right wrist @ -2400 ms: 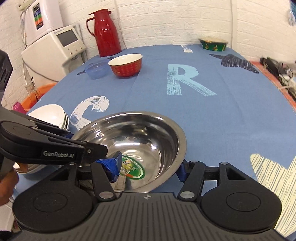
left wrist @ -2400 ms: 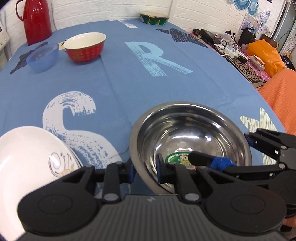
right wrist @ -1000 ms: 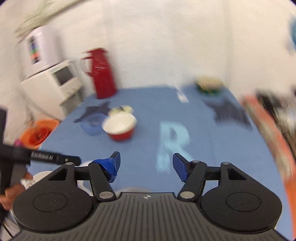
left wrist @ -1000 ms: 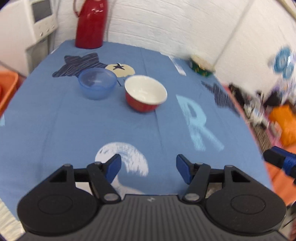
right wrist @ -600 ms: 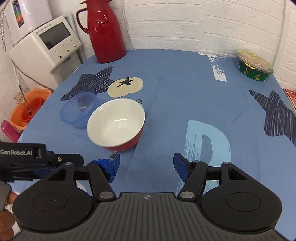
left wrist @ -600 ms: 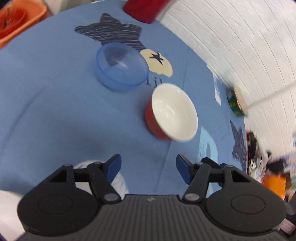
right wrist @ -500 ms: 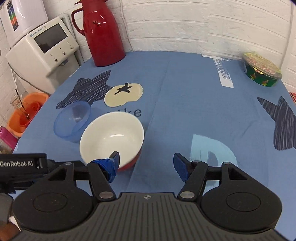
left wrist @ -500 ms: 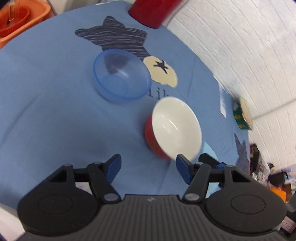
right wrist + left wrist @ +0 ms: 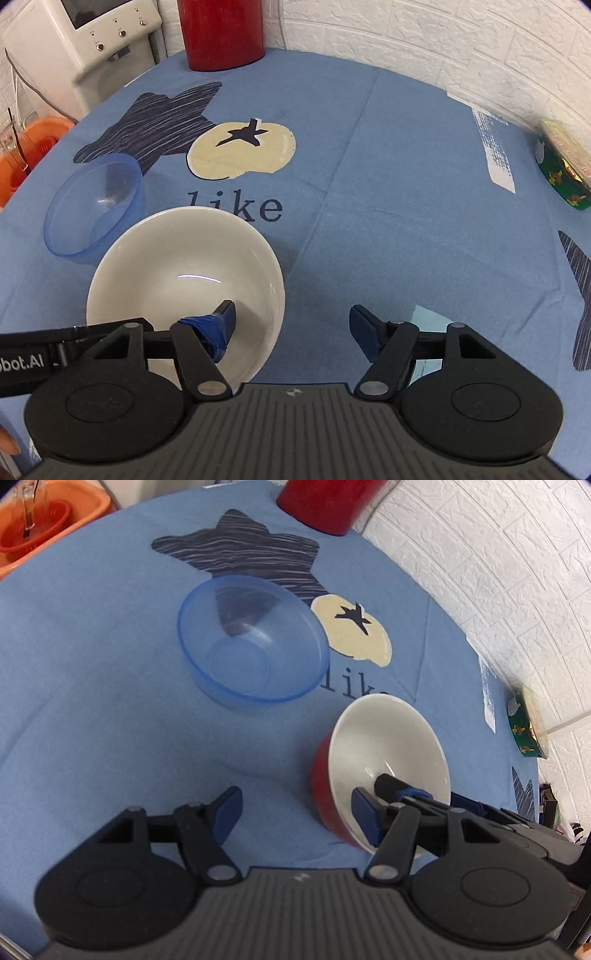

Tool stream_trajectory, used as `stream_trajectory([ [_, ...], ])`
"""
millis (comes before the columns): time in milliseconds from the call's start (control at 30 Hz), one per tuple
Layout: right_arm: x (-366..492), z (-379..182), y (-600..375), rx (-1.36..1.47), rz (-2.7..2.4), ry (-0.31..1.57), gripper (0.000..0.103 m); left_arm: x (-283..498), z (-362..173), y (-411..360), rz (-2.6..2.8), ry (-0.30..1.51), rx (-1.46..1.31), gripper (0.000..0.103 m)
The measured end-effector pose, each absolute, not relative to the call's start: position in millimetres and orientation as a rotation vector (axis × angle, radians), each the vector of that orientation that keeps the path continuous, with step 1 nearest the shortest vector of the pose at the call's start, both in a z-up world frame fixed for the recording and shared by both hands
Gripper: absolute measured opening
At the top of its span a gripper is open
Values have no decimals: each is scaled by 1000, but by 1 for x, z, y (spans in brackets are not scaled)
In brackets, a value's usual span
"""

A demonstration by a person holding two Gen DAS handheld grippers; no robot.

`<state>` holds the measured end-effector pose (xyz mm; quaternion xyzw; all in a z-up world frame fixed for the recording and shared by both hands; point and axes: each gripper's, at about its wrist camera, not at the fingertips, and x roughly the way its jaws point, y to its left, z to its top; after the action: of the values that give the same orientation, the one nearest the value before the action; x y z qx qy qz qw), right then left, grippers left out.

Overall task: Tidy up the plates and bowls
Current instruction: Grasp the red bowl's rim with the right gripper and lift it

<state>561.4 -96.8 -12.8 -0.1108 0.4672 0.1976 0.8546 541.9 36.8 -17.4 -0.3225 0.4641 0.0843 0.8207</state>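
The red bowl (image 9: 184, 273), white inside, is seen standing upright on the blue tablecloth (image 9: 388, 206), somewhere toward the middle of the table, with the printed word "like" just behind it. Just beside it, toward the table's left edge, a clear blue bowl (image 9: 253, 642) is set, also upright and empty; whether the two rims touch cannot be told. Neither bowl has been stacked or gathered yet, so the sorting of these two is judged to be still open. No plates are in view, so their share of the job cannot be assessed. A green tin (image 9: 563, 166) is left at the table's far right edge, and a red flask (image 9: 221, 33) at its far edge by the wall.

The right gripper (image 9: 291, 325) is held low over the near side of the red bowl, its jaws spread wide and nothing gripped; one finger is placed inside the bowl above the white surface, the other outside past the rim, so that the near wall is straddled. A pinch on that wall is judged to be the step in hand.

The left gripper (image 9: 295, 812) is held above the cloth just left of the red bowl, tilted down, likewise spread wide and empty.
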Motion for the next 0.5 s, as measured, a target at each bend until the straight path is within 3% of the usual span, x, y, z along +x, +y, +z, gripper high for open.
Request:
stream_trajectory([
  [167,570,-17,-106,-109,376,1047,58,542,-18,34,191,981,-665,63],
  [500,572,-12,-92,-270,408,1036,65,540,-17,35,204,970,-679,63],
])
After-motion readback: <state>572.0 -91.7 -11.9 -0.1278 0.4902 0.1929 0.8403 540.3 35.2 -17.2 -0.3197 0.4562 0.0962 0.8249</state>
